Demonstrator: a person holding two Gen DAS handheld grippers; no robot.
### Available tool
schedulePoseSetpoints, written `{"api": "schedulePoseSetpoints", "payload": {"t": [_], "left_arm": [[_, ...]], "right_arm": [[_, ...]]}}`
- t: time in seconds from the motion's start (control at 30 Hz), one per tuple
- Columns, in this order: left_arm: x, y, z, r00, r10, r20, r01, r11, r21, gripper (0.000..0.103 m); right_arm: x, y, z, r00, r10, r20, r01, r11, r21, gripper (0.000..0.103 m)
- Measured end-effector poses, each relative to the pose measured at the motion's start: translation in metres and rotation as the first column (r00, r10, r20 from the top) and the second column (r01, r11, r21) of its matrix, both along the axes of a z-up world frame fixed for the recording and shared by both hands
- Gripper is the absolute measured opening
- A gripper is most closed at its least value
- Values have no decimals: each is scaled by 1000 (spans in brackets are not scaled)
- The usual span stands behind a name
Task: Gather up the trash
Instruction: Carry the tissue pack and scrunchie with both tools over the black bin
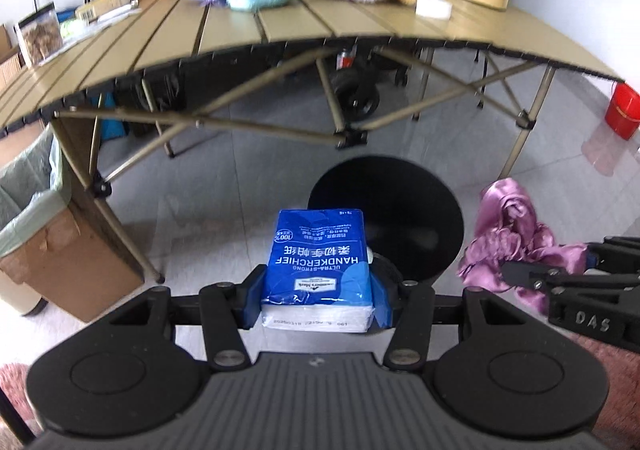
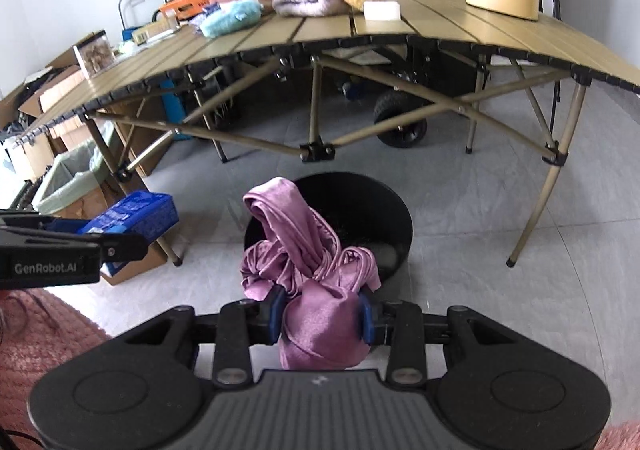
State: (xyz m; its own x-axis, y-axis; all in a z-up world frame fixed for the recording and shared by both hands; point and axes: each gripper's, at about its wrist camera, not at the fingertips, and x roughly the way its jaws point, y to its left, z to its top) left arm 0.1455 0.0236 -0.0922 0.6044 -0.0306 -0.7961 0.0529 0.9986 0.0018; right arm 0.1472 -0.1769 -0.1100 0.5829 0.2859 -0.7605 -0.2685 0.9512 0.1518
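Only right wrist view shows bin point(image 2: 394, 210) interior — under cloth point(image 2: 316, 314).

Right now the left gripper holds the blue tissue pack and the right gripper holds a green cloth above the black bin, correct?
Not quite: the cloth in the right gripper is purple, not green, as the right wrist view shows. The rest stands: the left gripper holds the blue tissue pack, and the cloth hangs above the black bin.
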Motion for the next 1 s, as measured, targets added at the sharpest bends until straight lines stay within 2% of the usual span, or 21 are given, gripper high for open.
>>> {"api": "schedulePoseSetpoints", "payload": {"t": [0.33, 0.63, 0.83, 1.0], "left_arm": [[17, 8, -33, 986, 35, -160, -31, 999, 25, 52], [37, -1, -60, 962, 20, -271, -1, 998, 71, 52], [54, -9, -66, 953, -4, -302, 31, 996, 86, 52], [65, -22, -66, 955, -27, -295, 58, 994, 96, 52]], "right_arm": [[11, -4, -20, 996, -23, -84, 20, 999, -39, 35], [27, -12, -38, 988, -37, -148, 25, 996, -82, 35], [41, -20, -46, 985, -51, -167, 35, 995, -97, 35], [55, -31, -51, 983, -73, -169, 57, 993, -99, 35]]}}
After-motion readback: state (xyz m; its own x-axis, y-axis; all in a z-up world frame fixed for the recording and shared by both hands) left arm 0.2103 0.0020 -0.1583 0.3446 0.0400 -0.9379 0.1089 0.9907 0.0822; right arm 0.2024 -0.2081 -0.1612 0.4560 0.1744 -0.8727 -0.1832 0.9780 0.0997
